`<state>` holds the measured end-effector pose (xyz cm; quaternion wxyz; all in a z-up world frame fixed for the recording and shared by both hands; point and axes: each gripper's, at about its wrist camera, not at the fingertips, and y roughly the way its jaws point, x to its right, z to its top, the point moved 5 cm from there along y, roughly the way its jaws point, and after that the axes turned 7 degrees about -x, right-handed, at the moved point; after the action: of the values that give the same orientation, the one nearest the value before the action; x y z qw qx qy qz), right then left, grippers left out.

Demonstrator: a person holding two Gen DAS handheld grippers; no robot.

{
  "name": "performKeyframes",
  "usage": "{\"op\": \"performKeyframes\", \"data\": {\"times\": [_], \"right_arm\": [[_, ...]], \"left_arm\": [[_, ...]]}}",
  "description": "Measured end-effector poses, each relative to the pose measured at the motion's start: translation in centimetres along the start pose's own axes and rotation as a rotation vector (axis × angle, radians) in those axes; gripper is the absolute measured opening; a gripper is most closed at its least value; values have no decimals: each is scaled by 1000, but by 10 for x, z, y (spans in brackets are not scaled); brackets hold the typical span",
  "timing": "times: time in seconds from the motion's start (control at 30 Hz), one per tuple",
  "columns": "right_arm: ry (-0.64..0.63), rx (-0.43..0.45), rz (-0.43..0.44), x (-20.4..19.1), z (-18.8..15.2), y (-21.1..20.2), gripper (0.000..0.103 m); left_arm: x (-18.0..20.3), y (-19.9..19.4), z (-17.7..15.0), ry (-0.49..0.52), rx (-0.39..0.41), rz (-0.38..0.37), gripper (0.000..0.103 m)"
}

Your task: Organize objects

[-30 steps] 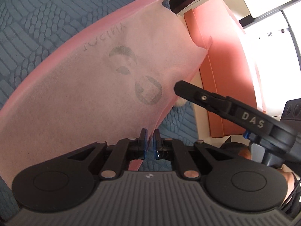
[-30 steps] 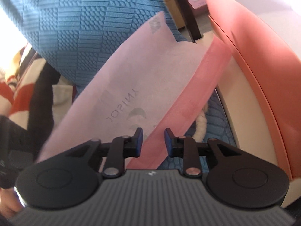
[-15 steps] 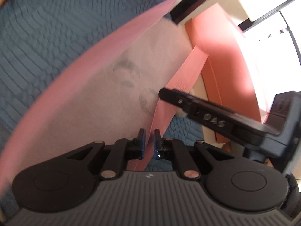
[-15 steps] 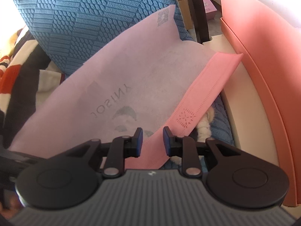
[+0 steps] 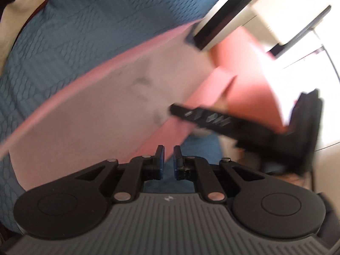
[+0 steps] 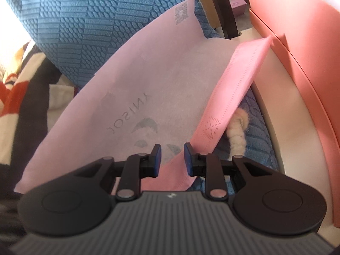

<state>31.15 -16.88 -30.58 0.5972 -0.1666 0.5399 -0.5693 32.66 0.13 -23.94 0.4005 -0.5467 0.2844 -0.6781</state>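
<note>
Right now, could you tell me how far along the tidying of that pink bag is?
Early stage. Nothing looks put away yet: the pink bag lies loose across the blue cushion. In hand: its folded pink edge runs between the right gripper jaws, and the left gripper is shut near it. Left: folding or stowing it; the coral box stands beside.

The fabric bag (image 6: pixel 131 80) lies on the cushion (image 6: pixel 89 21), its handle strap (image 6: pixel 231 97) over a rope (image 6: pixel 237 131); a box (image 6: pixel 301 48) stands to the right.
</note>
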Motion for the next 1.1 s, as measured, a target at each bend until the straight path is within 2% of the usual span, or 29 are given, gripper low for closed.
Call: {"op": "performKeyframes", "data": {"times": [0.2,0.27,0.4,0.47,0.5,0.7,0.87,1.1], "right_arm": [[40,3,28,4,1,-3,25],[58,8,39,4,0,-9,30],[109,23,69,8,-5,-28,30],[159,18,75,15,-9,-34,42],[176,16,80,17,-11,-36,43],[271,-27,94,31,-21,-31,43],[299,-53,180,30,-26,-18,42],[283,-48,252,29,-24,-9,37]], "left_arm": [[-5,22,-7,21,0,97,8],[-8,30,-5,25,9,97,8],[-21,30,-5,5,10,74,8],[-25,30,-7,-9,9,60,8],[-26,30,-7,-15,9,55,8],[-25,26,-8,-11,11,54,8],[-25,26,-8,-5,12,50,8],[-23,26,-8,16,14,54,8]]}}
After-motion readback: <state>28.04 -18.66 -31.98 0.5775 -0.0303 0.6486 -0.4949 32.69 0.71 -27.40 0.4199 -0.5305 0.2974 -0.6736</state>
